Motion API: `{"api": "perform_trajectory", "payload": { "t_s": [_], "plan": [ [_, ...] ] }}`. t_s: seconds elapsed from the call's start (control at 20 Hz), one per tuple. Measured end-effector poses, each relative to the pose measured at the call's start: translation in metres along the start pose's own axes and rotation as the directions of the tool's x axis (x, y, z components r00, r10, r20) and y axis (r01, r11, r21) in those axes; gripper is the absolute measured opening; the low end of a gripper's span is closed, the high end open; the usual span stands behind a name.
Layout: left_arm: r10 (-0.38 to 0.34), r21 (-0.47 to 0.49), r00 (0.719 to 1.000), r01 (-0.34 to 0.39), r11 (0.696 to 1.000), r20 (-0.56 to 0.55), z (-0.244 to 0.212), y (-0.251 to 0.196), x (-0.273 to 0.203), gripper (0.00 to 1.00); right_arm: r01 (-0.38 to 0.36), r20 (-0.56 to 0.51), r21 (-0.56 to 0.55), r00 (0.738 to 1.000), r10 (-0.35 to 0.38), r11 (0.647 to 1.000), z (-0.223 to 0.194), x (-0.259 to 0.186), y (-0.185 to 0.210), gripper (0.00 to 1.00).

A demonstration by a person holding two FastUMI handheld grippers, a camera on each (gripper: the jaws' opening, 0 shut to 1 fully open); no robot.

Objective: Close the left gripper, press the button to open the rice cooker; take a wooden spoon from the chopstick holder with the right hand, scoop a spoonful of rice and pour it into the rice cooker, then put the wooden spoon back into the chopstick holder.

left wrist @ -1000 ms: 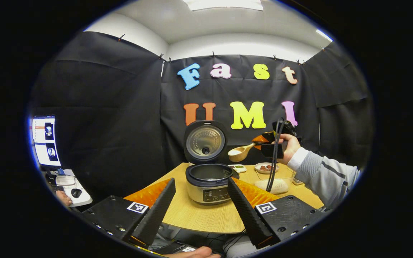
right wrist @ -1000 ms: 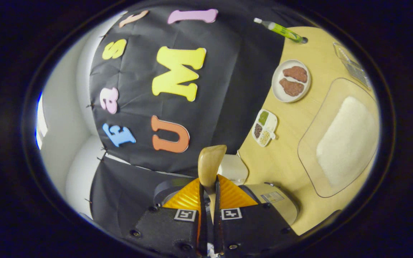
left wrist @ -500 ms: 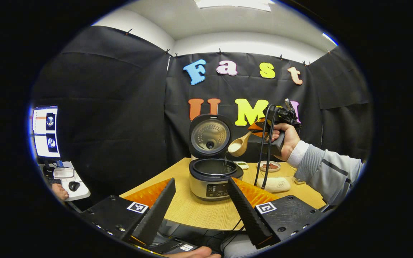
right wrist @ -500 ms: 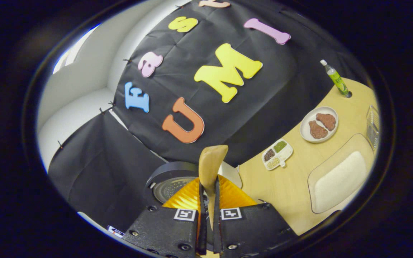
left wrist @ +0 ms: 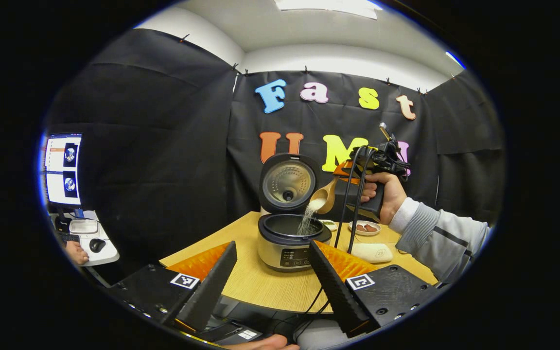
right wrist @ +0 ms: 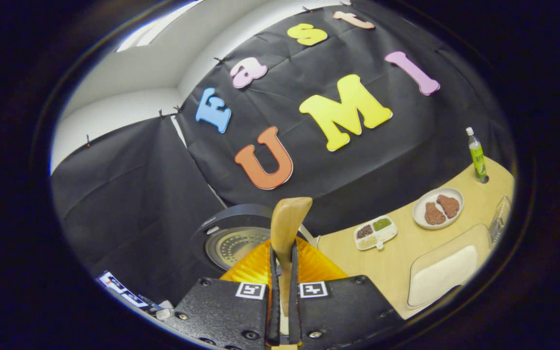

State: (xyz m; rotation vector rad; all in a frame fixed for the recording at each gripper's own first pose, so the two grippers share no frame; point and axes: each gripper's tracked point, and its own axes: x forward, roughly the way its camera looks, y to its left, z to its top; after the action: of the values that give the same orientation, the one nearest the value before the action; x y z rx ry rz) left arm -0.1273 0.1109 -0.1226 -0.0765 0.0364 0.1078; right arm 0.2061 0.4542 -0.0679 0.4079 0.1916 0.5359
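A round wooden surface (left wrist: 260, 287) fills the lower middle of the left gripper view, its near edge curving just past the left claw (left wrist: 272, 279), whose 2 fingers stand wide apart and hold nothing. On that surface sits the rice cooker (left wrist: 287, 243), lid (left wrist: 287, 182) raised upright behind its open pot. To its right, a hand (left wrist: 387, 194) in a grey sleeve holds the right claw (left wrist: 345, 177) above the cooker. The wooden spoon (left wrist: 323, 197) is tipped, and a stream of white rice (left wrist: 306, 221) falls from its bowl into the pot. A monitor (left wrist: 61, 170) stands far left, well apart from the surface.

The right gripper view looks along the right claw (right wrist: 282, 291), whose fingers are narrow and pressed on the spoon's handle; the spoon (right wrist: 287, 223) rises edge-on between them. Beyond it the underside of the cooker lid (right wrist: 234, 245) shows. This view also lays out the right half of the surface (right wrist: 406, 248): a clear tub of rice (right wrist: 443, 274) near the edge, a plate (right wrist: 438, 208) with 2 brown pieces, a small divided dish (right wrist: 376, 231) of grains, and a green bottle (right wrist: 477, 155) at the far rim. Bare wood lies open between the dish and the tub.
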Motion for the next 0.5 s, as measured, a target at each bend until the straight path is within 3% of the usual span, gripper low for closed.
{"api": "perform_trajectory", "payload": {
  "t_s": [0.25,0.5],
  "plan": [
    [-0.001,0.024,1.0,0.002,1.0,-0.004,-0.002,0.0,0.0,0.95,-0.03,0.004,-0.071,1.0,0.03,0.997,-0.003,-0.009,0.019,0.12],
    [0.036,0.012,0.999,-0.036,0.999,0.012,0.006,0.011,-0.001,0.95,-0.024,0.044,-0.234,0.998,0.036,0.972,-0.001,-0.018,0.038,0.12]
  ]
}}
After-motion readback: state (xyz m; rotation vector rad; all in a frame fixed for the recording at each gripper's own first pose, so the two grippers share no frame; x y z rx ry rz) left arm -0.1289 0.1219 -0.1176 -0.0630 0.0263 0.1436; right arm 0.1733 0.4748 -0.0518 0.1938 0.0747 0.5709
